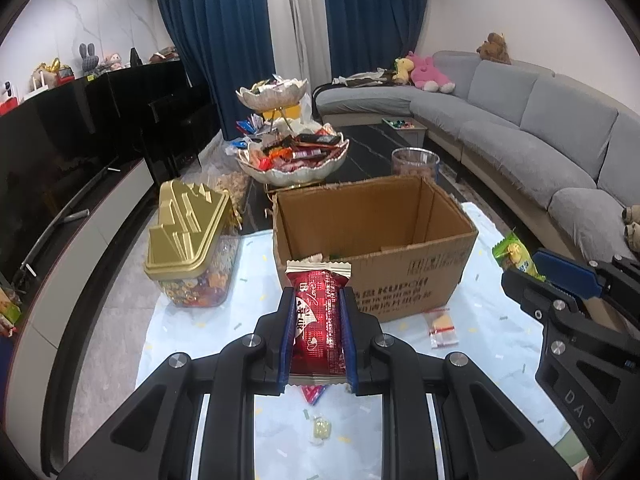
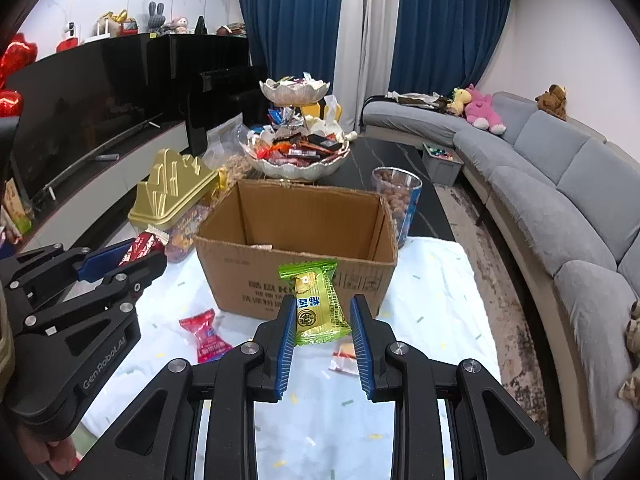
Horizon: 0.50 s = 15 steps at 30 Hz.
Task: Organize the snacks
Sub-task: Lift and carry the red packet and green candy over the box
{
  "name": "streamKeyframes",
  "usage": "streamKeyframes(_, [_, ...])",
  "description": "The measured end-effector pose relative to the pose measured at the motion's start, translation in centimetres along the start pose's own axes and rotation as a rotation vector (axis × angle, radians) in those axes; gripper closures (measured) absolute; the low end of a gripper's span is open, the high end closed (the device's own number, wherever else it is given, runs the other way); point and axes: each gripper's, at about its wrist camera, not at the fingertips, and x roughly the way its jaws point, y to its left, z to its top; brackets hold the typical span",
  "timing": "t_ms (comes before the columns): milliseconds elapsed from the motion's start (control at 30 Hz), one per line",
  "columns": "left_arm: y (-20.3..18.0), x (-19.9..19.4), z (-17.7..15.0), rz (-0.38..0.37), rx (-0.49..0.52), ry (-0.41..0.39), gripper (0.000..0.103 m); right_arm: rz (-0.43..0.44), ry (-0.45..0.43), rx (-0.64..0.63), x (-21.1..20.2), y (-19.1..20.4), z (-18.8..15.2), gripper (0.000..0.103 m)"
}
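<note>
I am holding a red packet (image 1: 318, 320) in my left gripper (image 1: 318, 334) and a green packet (image 2: 318, 304) in my right gripper (image 2: 322, 338). The cardboard box (image 2: 304, 276) is looking almost empty, and a few snacks are still lying on the cloth (image 2: 424, 300).

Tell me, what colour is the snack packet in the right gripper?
Green and yellow snack packet; the right wrist view shows it best.

The left gripper (image 1: 317, 312), a black two-finger tool with blue ribbed pads, points forward and downward. Its fingers (image 1: 285, 332) are clamped on a red foil snack packet (image 1: 318, 320). The right gripper (image 2: 323, 320), of the same construction, points the same way alongside it. Its fingers (image 2: 285, 336) pinch the lower part of a green-and-yellow snack packet (image 2: 316, 304), which stands upright between them.
</note>
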Motion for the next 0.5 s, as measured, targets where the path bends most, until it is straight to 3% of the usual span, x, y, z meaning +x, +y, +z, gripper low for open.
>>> streamKeyframes(500, [0.6, 1.1, 4.1, -0.002, -0.017, -0.038, 0.081, -0.023, -0.052, 0.020, 1.0, -0.7, 3.7, 0.075])
